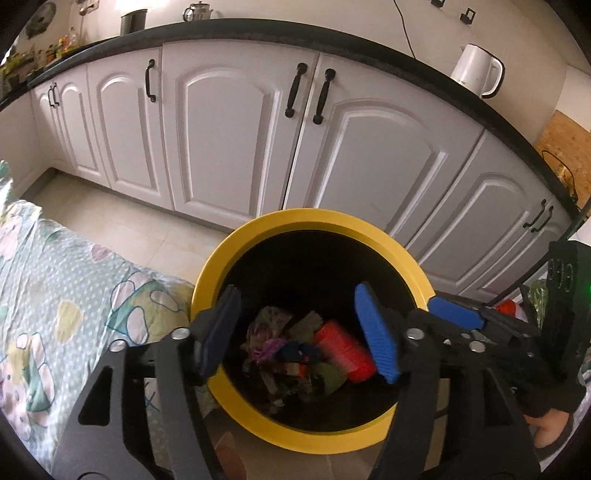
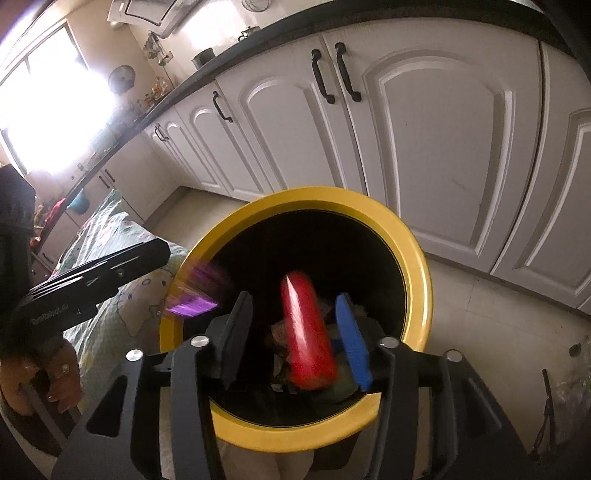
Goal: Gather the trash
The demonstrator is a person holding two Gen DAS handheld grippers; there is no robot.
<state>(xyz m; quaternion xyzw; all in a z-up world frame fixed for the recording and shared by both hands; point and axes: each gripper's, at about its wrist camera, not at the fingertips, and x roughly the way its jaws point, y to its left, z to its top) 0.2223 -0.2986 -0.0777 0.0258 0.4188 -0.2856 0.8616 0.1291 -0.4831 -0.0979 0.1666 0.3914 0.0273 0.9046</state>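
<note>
Drop step in hand: both grippers over the yellow-rimmed bin (image 1: 221, 391); left gripper (image 1: 301, 336) jaws spread, empty; right gripper (image 2: 295, 347) jaws spread around red wrapper (image 2: 308, 332), seemingly falling in; purple scrap (image 2: 195, 291) blurred at rim; next likely fetch more trash.

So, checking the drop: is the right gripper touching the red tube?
Apart. Left wrist view: red tube down among trash inside the bin, right gripper up beside its rim.

White cabinet doors (image 1: 221, 140) with black handles along far wall; dark bench (image 1: 258, 27) above; white kettle (image 1: 476, 70) far right; patterned bedspread (image 1: 55, 288) near left.
</note>
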